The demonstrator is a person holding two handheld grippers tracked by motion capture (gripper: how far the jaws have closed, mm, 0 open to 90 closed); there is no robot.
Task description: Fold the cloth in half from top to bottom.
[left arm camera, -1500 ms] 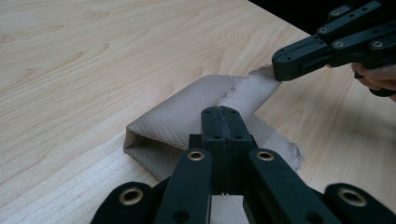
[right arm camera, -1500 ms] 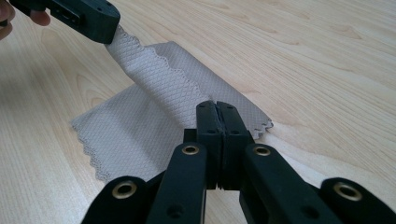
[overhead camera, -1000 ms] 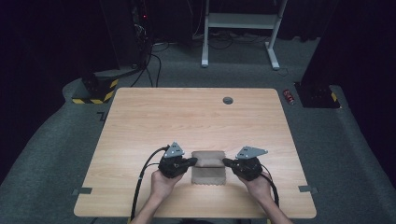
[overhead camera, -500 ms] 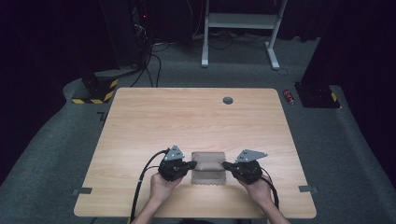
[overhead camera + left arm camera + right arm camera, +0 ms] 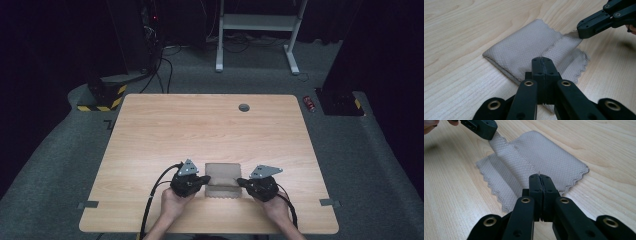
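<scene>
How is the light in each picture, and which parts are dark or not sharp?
High view: the table is evenly lit, the room behind nearly black. Left gripper view: the cloth is sharp, its weave clear; a soft shadow lies on the wood at far right. Right gripper view: the near jaws look slightly soft, a faint shadow at upper left.

Both my hands low, facing inward: left hand-held gripper (image 5: 206, 178) jaws clamped together, right hand-held gripper (image 5: 240, 181) jaws clamped too.
</scene>
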